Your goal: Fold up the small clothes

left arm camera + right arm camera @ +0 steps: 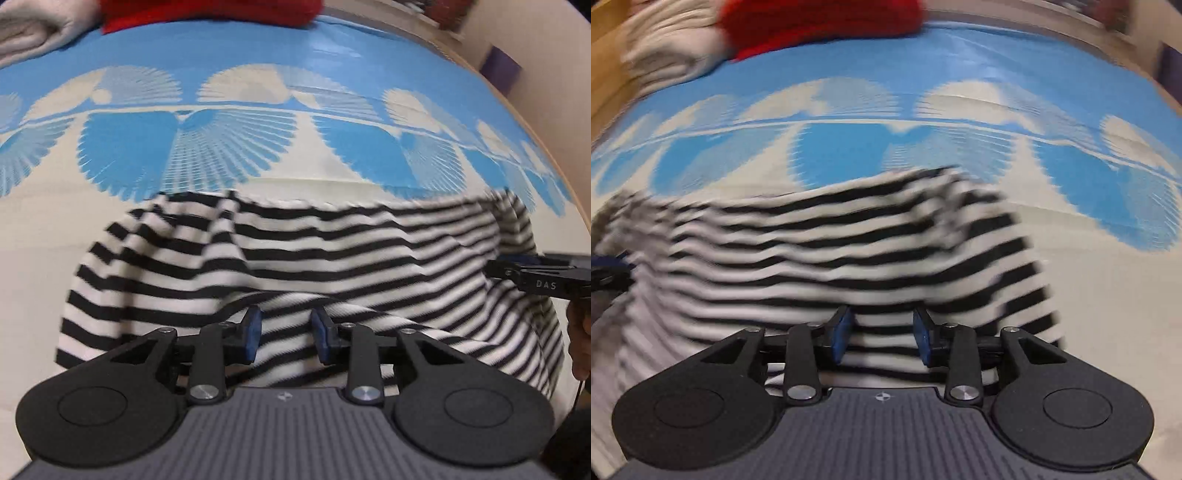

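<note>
A black-and-white striped garment [332,258] lies rumpled on a blue-and-cream patterned cloth [236,155]. My left gripper [286,334] is open just over the garment's near edge, with striped fabric between and below its blue pads [253,332]. My right gripper shows at the right edge of the left wrist view [532,277]. In the right wrist view, which is blurred, the right gripper [882,336] is open over the near part of the garment [831,251]. The left gripper's tip shows at the left edge [609,269].
A red knitted garment [207,14] and a folded cream cloth [33,33] lie at the far edge of the surface; both also show in the right wrist view, red garment [820,18], cream cloth [672,48]. A wooden rim [517,122] bounds the right side.
</note>
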`<state>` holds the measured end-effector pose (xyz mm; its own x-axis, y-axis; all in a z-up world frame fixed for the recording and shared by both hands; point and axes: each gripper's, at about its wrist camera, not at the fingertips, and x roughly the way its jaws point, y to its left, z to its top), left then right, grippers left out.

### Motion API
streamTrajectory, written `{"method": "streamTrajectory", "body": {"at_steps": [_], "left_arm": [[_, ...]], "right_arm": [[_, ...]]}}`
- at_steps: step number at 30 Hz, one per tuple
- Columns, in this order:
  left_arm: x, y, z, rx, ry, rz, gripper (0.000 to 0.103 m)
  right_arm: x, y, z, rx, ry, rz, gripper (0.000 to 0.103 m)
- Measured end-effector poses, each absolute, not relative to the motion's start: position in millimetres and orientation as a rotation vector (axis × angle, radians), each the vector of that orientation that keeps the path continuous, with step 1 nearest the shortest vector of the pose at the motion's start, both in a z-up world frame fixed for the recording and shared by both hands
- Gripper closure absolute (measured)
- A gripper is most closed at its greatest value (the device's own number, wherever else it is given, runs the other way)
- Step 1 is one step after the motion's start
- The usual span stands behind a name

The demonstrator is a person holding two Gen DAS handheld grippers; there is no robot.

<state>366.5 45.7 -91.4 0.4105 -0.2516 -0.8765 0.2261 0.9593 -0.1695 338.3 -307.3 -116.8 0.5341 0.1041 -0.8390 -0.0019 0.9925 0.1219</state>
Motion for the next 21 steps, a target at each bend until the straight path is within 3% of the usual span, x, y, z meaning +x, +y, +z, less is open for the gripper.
{"method": "streamTrajectory", "body": {"at_steps": [5, 7, 10, 12, 13, 18, 21], "left_arm": [[379, 69, -78, -0.134, 1.065, -0.220, 0.076], [385, 72, -82, -0.119, 1.060, -0.178, 0.101], [391, 70, -87, -0.063, 1.041, -0.126, 0.101], [391, 71, -82, -0.056, 0.991, -0.078, 0.101], [392, 73, -80, -0.058, 0.980, -0.063, 0.101], [388, 84, -67, -0.132, 0.960, -0.092, 0.098], [390, 89, -70, -0.123, 0.967, -0.063, 0.090]], "right_arm": [[349, -340, -116, 0.205, 0.965, -0.084, 0.080], [351, -349, -112, 0.202, 0.927, -0.120, 0.081], [351, -358, -106, 0.186, 0.864, -0.181, 0.081], [352, -362, -104, 0.180, 0.857, -0.214, 0.068], [350, -366, -104, 0.196, 0.868, -0.209, 0.067], [341, -362, -85, 0.204, 0.808, -0.110, 0.067], [335, -349, -80, 0.183, 0.814, 0.049, 0.064]]}}
